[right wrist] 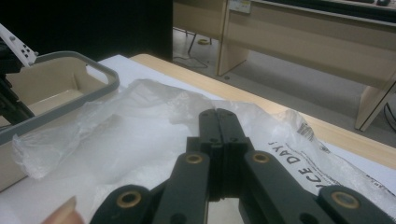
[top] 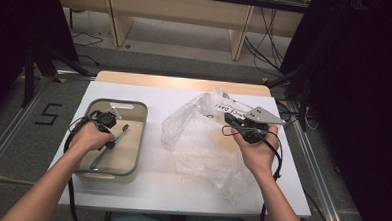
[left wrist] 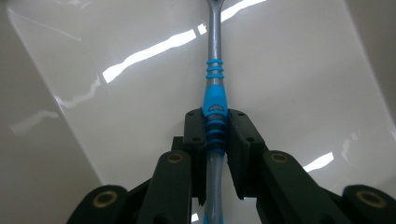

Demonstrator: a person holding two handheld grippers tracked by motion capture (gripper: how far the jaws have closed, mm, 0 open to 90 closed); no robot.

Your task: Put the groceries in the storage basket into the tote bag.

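Observation:
A blue and grey toothbrush (top: 119, 135) lies slanted in the beige tray with a grey rim (top: 142, 133). My left gripper (top: 111, 145) reaches down into the tray and is shut on the brush's handle. In the left gripper view the jaws (left wrist: 215, 122) clamp the ribbed blue grip, and the toothbrush (left wrist: 214, 60) points away over the tray's glossy floor. My right gripper (top: 229, 117) is over the top right of a crumpled clear plastic bag (top: 197, 140). In the right gripper view its jaws (right wrist: 218, 119) are pressed together just above the bag (right wrist: 130, 130). I see nothing between them.
The tray and the bag rest on a white mat (top: 156, 184) on a wooden table (top: 185, 83). The tray (right wrist: 70, 100) stands left of the bag. Beyond the table are floor cables and wooden furniture legs (top: 239, 37).

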